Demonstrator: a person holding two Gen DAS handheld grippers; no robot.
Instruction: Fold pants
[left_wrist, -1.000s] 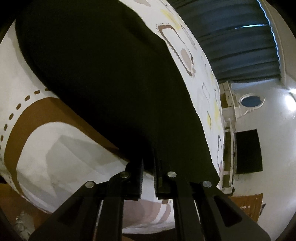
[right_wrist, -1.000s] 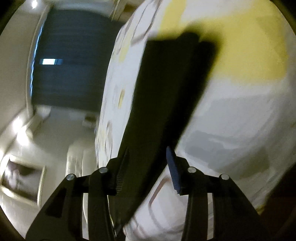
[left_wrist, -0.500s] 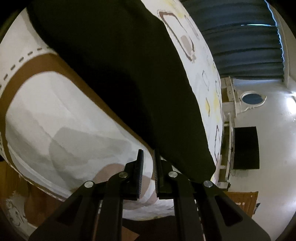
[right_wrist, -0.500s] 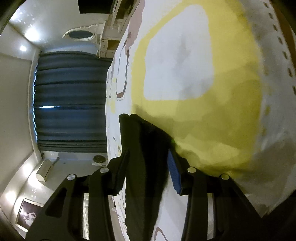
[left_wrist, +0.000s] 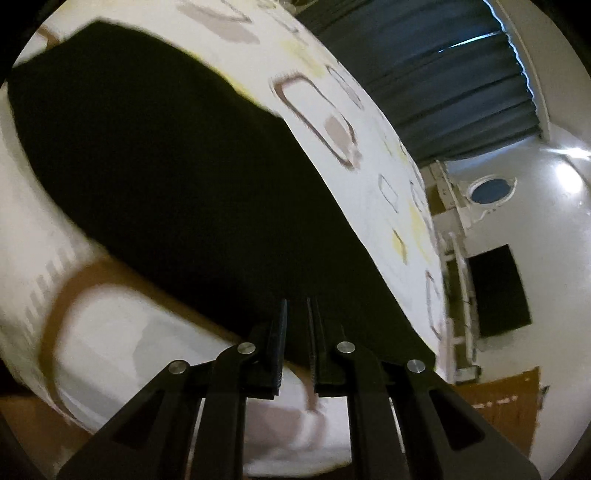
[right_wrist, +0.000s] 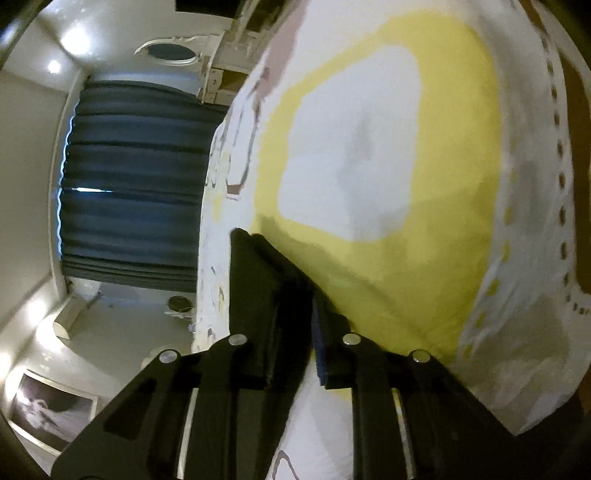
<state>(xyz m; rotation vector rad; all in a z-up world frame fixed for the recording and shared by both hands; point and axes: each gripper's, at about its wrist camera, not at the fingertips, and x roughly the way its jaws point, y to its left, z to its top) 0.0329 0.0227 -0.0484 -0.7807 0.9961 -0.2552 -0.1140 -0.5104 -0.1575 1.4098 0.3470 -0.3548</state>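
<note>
No brand, label or readable writing shows in either view. Left wrist view: we record the left gripper (left_wrist: 295, 341) with its fingers closed on the near edge of the black pants (left_wrist: 177, 177), cloth filling the narrow gap between the pads. The pants spread away from us across a white bedsheet (left_wrist: 122, 343) printed with brown and yellow rounded shapes. Only this view shows a dark screen (left_wrist: 498, 291) on the wall; a dark blue curtain (left_wrist: 443, 74) and an oval mirror (left_wrist: 489, 190) also appear. Compared with half a second ago, the pants lie lower in this view and more sheet shows above them. Right wrist view: we record the right gripper (right_wrist: 295, 343) with its jaws closing, a folded edge of the pants (right_wrist: 258, 273) between them. Only this view shows the large yellow patch (right_wrist: 454, 229) of the sheet, just beside the cloth, and a framed picture (right_wrist: 48, 410) on the wall. A second ago these jaws stood wider, and the cloth reached much further up the view.
</note>
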